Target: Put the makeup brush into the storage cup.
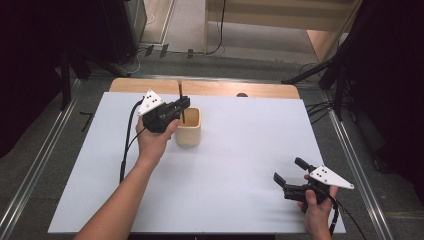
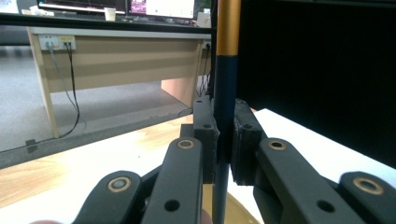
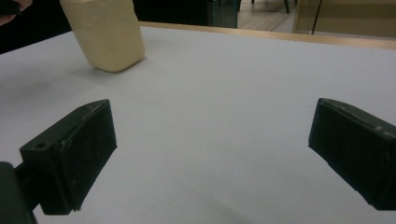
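Thing in hand: we saw a thin dark stick (image 2: pixel 223 107) with a golden upper section, most likely a pen or a brush handle; its top ran out of the left gripper view, so we could not name it with certainty.
Left hand-held gripper (image 1: pixel 181 106): we found its jaws closed on the stick, the two pads clamping the dark shaft from either side.
Long axis: the stick stood nearly upright, its lower end pointing down into the cream cup (image 1: pixel 189 128).
Where the stick was: we placed it above the cup's open mouth, toward the cup's left rim in the high view, with its lower end at or just inside the opening; how deep it reached we could not tell.
Cup's place: it stood upright on the white counter (image 1: pixel 240 165), just beside the left hand (image 1: pixel 153 141).
Right hand-held gripper (image 1: pixel 289 171): we saw its jaws spread wide with nothing between them, low over the counter's near right part.
Nearer hand: the left one, directly at the cup; the right one was well apart from it.
Deciding relation: we judged that the cup's mouth lay straight below the held stick, so the next move would be downward along the stick's own axis.
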`<state>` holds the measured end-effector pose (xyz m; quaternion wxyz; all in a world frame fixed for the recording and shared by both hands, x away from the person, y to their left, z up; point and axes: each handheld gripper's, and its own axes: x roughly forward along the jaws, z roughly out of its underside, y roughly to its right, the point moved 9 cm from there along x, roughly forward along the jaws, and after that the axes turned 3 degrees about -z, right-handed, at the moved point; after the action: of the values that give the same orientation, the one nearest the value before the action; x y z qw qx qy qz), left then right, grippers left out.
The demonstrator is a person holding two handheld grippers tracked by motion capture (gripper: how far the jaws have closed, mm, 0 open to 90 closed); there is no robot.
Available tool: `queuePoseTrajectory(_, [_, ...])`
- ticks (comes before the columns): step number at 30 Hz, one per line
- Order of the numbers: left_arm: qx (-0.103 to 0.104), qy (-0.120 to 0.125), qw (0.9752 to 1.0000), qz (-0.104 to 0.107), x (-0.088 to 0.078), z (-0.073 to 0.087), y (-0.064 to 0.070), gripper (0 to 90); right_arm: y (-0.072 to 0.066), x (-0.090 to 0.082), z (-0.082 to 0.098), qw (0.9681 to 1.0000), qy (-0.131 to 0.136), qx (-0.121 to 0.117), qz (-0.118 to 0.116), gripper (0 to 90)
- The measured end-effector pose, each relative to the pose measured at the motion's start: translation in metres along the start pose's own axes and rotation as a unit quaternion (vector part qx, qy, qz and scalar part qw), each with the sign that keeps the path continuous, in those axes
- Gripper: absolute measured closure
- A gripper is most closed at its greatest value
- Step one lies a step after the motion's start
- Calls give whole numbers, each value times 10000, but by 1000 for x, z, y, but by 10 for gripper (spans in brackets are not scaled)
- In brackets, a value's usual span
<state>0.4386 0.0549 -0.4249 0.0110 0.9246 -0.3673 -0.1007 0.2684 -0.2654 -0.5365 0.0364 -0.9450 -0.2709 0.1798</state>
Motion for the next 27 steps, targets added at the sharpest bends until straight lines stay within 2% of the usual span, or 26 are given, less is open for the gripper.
queuePoseTrajectory(5, [41,-109,9999,-24,4,7,-2,840,1,0,0,10000,-3,3,55,32])
queuePoseTrajectory(16, [-2,-320,9994,-113,8,29,-8,841,0,0,1,10000,-2,1,21,38])
queuePoseTrajectory(19, [-20,-329,9994,-108,8,31,-8,840,0,0,0,10000,4,-1,19,38])
queuePoseTrajectory(24, [93,-427,9990,-105,9,34,-5,840,0,0,1,10000,-7,-8,26,38])
queuePoseTrajectory(27, [66,-456,9989,-116,8,37,-5,840,0,0,1,10000,-10,-3,22,38])
